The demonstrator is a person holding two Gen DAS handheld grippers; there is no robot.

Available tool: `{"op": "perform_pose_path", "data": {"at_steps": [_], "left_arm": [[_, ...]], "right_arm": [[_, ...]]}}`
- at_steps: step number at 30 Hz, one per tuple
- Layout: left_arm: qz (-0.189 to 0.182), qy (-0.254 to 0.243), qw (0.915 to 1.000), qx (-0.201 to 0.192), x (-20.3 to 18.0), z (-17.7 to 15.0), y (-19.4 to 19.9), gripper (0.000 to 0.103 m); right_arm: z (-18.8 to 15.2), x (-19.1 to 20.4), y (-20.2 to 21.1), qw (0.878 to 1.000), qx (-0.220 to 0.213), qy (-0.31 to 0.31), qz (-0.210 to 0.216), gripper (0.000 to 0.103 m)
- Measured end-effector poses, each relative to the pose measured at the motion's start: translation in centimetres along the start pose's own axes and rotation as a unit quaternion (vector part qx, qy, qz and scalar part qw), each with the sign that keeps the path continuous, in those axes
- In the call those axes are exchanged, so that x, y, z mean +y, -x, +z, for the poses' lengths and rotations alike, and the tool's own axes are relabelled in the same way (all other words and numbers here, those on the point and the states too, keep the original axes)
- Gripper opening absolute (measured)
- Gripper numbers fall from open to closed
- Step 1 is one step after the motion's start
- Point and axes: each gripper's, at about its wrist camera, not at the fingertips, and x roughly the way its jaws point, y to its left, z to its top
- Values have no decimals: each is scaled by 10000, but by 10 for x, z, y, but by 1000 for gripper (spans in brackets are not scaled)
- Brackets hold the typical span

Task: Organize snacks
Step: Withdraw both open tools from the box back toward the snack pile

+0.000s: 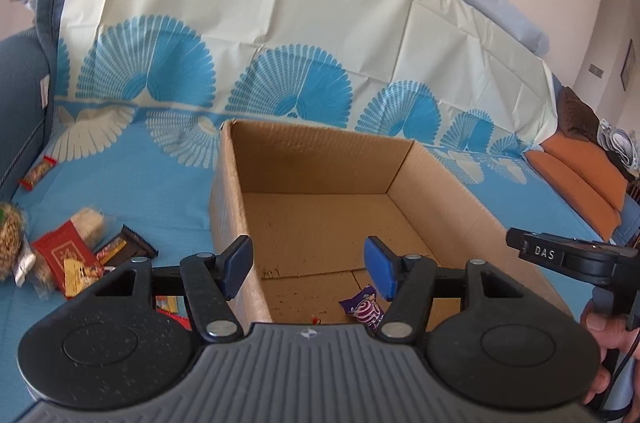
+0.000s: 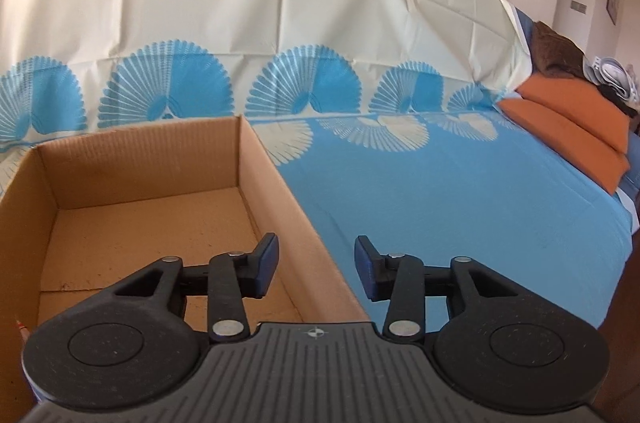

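Left of left gripper (image 1: 308,269) jaws: snack pile (image 1: 76,255). Both grippers empty, jaws half apart; right gripper (image 2: 316,273) straddles cardboard box (image 1: 432,199) wall. Purple snack (image 1: 362,307) already boxed. Next: swing left, straddle one packet, close gently.

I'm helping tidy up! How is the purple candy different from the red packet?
The purple candy lies inside the cardboard box; the red packet lies outside on the blue cloth. The purple candy lies alone; the red packet sits in a pile of snacks. Both are wrapped and neither is held.
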Motion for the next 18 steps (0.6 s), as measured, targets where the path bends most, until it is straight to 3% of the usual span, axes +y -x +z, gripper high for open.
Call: {"op": "perform_pose_path", "data": {"at_steps": [10, 14, 18], "left_arm": [[-176, -615, 9969, -449, -17, -12, 20, 65], [-64, -980, 9930, -658, -25, -18, 30, 52], [-127, -817, 9952, -515, -22, -18, 36, 37]], "right_arm": [[-2, 16, 20, 9988, -72, -15, 475, 51], [-3, 22, 32, 9977, -145, -64, 654, 51], [-4, 27, 44, 9961, -259, -130, 831, 52]]}}
